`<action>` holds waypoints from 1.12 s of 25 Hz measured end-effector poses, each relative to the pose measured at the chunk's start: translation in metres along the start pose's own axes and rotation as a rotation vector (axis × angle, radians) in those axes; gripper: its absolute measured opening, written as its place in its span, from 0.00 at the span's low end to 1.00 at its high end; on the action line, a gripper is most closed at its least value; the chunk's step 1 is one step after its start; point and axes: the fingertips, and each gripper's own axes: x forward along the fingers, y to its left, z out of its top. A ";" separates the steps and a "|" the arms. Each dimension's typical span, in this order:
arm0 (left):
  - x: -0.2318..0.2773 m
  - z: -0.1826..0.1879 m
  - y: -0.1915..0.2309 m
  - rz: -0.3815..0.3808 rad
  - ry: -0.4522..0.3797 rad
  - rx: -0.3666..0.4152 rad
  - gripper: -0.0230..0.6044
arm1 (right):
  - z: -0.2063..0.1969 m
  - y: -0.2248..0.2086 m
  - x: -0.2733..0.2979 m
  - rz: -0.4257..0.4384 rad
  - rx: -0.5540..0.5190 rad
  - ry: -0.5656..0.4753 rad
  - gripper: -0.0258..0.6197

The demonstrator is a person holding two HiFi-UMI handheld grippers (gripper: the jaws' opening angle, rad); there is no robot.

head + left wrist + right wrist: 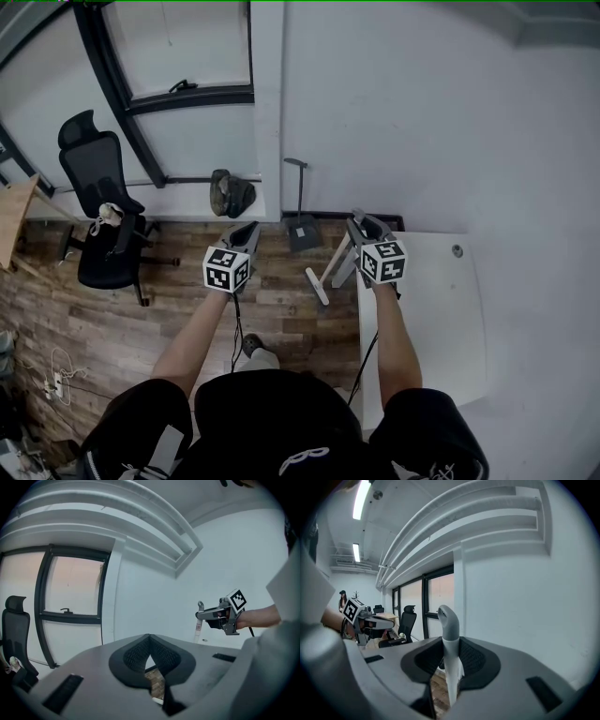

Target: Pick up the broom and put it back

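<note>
My right gripper (451,654) is shut on the broom (450,667), a white shaft with a grey hooked tip that stands upright between the pads. In the left gripper view the broom (198,629) hangs down from the right gripper (206,615) in front of the pale wall. From above, the right gripper (361,228) is over the near corner of the white desk (427,319). My left gripper (246,234) is level with it to the left, above the wooden floor. The left gripper (149,640) has its tips touching and holds nothing.
A grey dustpan (302,230) with an upright handle stands against the wall between the grippers. A dark bag (232,193) lies on the ledge below the window. A black office chair (105,239) stands at the left, and cables (58,380) lie on the floor.
</note>
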 end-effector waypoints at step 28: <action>0.003 -0.007 0.041 0.019 0.018 -0.023 0.06 | 0.003 0.008 0.034 0.015 0.014 0.029 0.22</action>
